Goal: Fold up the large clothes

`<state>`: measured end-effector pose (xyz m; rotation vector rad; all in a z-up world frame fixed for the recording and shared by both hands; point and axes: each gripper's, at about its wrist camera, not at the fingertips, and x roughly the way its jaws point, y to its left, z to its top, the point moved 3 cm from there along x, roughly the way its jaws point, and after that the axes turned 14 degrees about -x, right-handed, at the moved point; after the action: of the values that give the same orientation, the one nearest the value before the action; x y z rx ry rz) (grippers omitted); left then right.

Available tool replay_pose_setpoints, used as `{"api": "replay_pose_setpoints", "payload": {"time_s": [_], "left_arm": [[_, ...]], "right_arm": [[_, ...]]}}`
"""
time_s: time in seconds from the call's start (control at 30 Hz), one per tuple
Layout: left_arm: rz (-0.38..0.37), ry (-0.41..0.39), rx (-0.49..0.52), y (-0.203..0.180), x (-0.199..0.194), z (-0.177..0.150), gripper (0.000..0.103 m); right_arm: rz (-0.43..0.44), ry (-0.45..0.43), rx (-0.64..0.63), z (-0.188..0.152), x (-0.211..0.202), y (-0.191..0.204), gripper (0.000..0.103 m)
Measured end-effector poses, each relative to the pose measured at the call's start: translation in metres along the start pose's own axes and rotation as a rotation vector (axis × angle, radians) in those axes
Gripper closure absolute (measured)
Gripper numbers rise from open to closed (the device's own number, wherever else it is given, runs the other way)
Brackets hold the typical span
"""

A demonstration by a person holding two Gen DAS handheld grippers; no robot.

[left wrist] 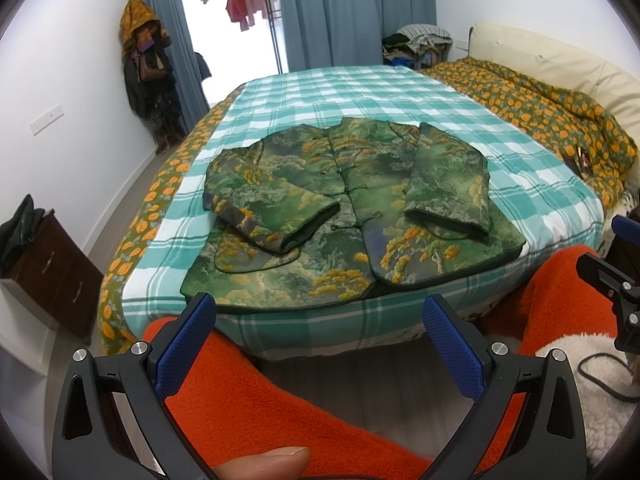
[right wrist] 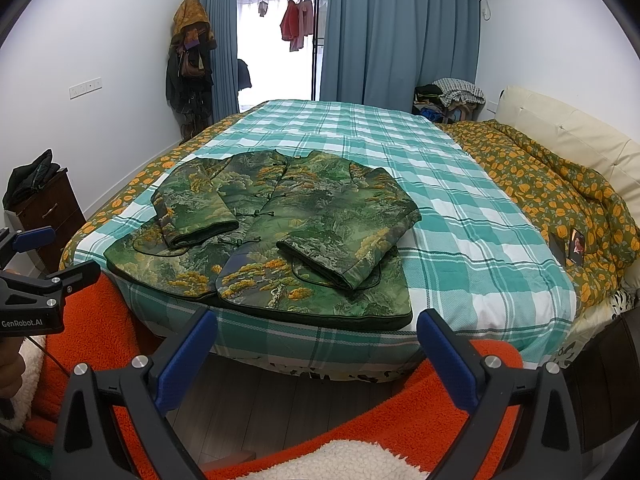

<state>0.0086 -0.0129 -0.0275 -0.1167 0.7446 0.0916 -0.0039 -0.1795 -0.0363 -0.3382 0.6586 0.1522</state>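
Left wrist view shows the padded green brocade jacket with orange tree pattern (left wrist: 352, 216) lying face up at the near end of the bed with its teal-and-white checked sheet (left wrist: 360, 92), collar toward twelve o'clock and hem toward six, right at the mattress edge. Both sleeves are already folded in over the front, cuffs pointing toward six o'clock, so the step in hand looks like the lengthwise fold: hem up to collar.

Your left gripper (left wrist: 326, 324) hangs spread wide with nothing between its blue-padded fingers (left wrist: 188, 344), short of the hem, above your orange fleece garment (left wrist: 280, 412). In the right wrist view, the right gripper (right wrist: 316, 340) is likewise wide apart and empty, also short of the hem.

To do this well, take the hem at its two corners, left gripper at about seven o'clock of the jacket, right gripper at about five. The fabric looks thick and quilted, so bite deep enough to catch both layers; a shallow pinch will probably slip. Lift both corners together and level, carry them toward twelve o'clock, and lay the hem just below the collar. Keep the lift low so the folded sleeves are not dragged out of place; the one at nine o'clock lies at a slant and seems likelier to shift.
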Motion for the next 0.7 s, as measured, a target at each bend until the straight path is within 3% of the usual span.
{"api": "replay_pose_setpoints", "payload": {"time_s": [0.7], "left_arm": [[0.001,0.000,0.001,-0.0002,-0.0001,0.0010,0.000]], "right_arm": [[0.002,0.003,-0.001,-0.0030,0.0022,0.0025,0.001]]}}
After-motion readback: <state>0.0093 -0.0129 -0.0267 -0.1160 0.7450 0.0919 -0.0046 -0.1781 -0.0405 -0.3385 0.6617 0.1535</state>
